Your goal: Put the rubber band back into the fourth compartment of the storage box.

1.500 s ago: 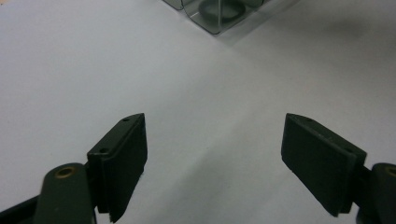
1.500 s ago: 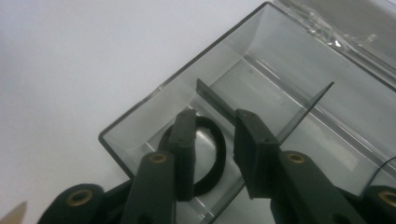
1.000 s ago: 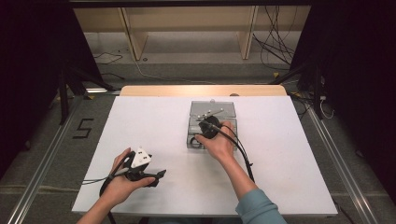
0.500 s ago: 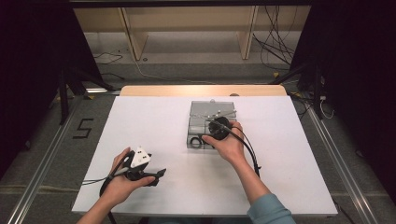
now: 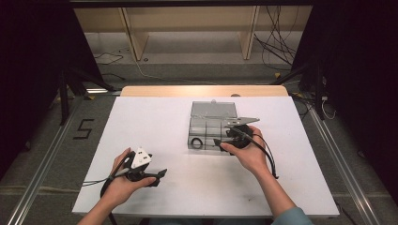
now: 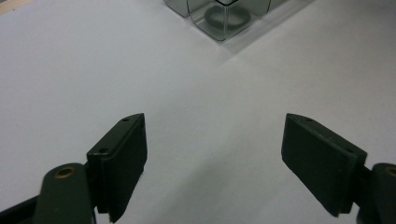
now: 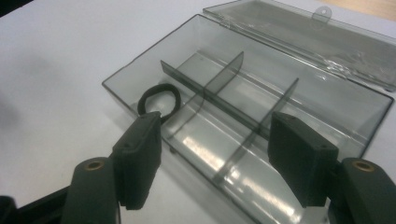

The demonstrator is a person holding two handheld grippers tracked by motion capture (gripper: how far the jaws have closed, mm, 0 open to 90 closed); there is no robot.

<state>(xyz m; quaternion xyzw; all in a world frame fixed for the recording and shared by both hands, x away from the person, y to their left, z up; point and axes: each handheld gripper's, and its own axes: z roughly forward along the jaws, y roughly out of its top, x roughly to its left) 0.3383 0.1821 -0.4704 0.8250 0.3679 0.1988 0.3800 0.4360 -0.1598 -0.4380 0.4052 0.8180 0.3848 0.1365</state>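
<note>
Organizer box (image 7: 280,70), smoky clear plastic, lid (image 7: 322,37) hinged back and lying open on the white table (image 5: 155,122). Interior split by dividers into several compartments; one corner compartment (nearest the left hand's side in the high view) holds a black hair tie (image 7: 159,100), lying flat as a loop on the floor of the box. Other compartments bare as far as the right gripper view shows.

Right gripper (image 7: 215,154): jaws spread wide, having just been opening, nothing pinched between them. Held low over the near edge of the box; the hair tie lies just beyond its left jaw tip, not touched. In the high view this gripper (image 5: 234,137) sits at the box's near right corner, hand behind it.

Left gripper (image 6: 215,154): jaws likewise spread, nothing between, only bare table under them. It rests in the hand (image 5: 126,180) near the table's front edge, well apart from the box, whose corner with the hair tie (image 6: 226,16) shows cut off at the top of the left gripper view.

Far right compartments partly hidden by the right jaw; their contents cannot be told.
</note>
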